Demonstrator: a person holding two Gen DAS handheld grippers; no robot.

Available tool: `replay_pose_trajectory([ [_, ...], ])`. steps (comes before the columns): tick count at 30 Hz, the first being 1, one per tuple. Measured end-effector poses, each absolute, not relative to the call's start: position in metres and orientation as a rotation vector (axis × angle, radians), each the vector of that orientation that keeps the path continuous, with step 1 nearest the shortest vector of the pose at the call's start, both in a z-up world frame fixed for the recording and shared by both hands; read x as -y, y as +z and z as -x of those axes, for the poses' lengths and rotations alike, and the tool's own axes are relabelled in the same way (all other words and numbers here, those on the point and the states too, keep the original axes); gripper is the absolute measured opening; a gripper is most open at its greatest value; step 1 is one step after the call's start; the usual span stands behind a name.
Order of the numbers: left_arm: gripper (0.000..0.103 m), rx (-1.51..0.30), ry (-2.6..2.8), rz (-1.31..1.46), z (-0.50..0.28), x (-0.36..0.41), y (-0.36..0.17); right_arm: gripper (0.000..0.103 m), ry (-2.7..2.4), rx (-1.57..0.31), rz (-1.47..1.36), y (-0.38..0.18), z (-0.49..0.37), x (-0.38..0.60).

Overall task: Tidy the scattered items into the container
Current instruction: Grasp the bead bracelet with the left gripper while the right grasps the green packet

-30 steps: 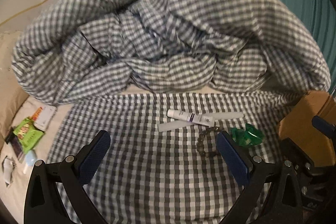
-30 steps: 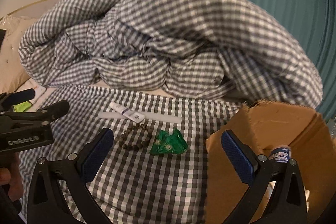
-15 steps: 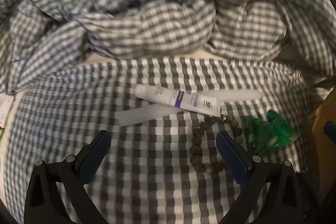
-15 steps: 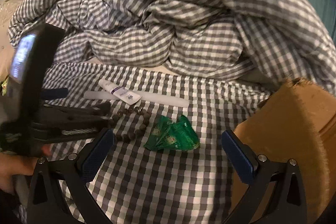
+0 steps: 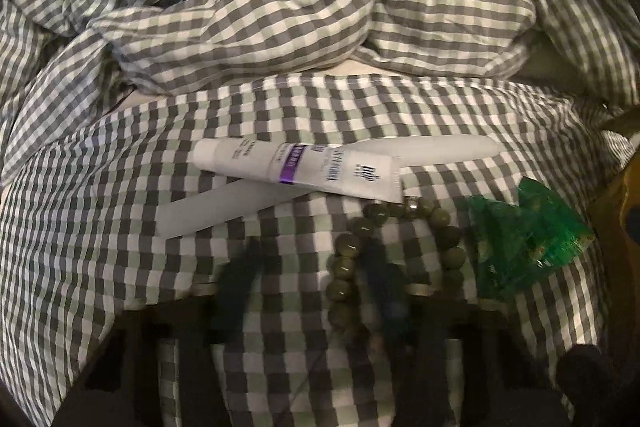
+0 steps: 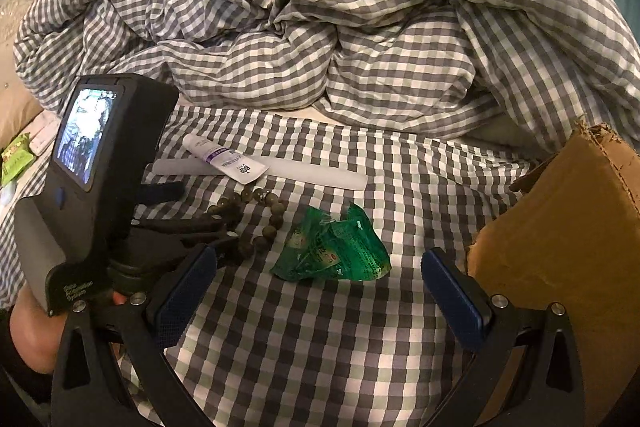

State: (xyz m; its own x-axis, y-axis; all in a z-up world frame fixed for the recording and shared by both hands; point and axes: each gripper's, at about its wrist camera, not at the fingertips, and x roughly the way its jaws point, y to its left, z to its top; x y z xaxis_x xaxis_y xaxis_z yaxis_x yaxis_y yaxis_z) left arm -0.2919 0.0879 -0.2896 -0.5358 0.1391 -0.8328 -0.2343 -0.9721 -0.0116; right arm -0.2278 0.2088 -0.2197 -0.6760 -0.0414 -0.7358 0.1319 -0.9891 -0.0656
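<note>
Left gripper (image 5: 312, 291) is seen blurred, low over the grey-and-white checked bedsheet (image 5: 100, 227); its jaws are narrowed, one finger inside the loop of the olive-green beaded bracelet (image 5: 400, 251), the beads not yet clamped. Right gripper (image 6: 320, 295) is held wide apart, empty, above the crumpled green foil packet (image 6: 336, 251). A white tube with purple band (image 5: 296, 167) is laid across a frosted flat stick (image 5: 240, 203). The brown cardboard box (image 6: 560, 247) is found at right.
</note>
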Motion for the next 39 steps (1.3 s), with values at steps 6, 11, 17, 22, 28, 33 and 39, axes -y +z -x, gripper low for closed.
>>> replay_pose_trajectory([
  [6, 0.011, -0.075, 2.56, 1.38, 0.292, -0.08, -0.284, 0.103, -2.776, -0.183, -1.239, -0.226, 0.232, -0.206],
  [11, 0.011, -0.054, 2.602, 1.372, 0.289, -0.063, -0.273, 0.103, -2.772, -0.158, -1.285, -0.236, 0.245, -0.206],
  [17, 0.011, -0.038, 2.657, 1.345, 0.288, -0.039, -0.254, 0.103, -2.805, -0.134, -1.307, -0.248, 0.256, -0.199],
  [22, 0.011, -0.014, 2.697, 1.316, 0.28, -0.016, -0.239, 0.102, -2.831, -0.082, -1.36, -0.262, 0.269, -0.203],
  [28, 0.011, 0.006, 2.725, 1.299, 0.275, -0.001, -0.23, 0.072, -2.845, -0.065, -1.433, -0.274, 0.278, -0.206],
  [33, 0.011, 0.03, 2.741, 1.293, 0.272, 0.005, -0.224, 0.04, -2.876, -0.073, -1.38, -0.271, 0.275, -0.204],
  [39, 0.011, 0.041, 2.759, 1.283, 0.263, 0.006, -0.211, 0.037, -2.839, -0.054, -1.39, -0.268, 0.273, -0.201],
])
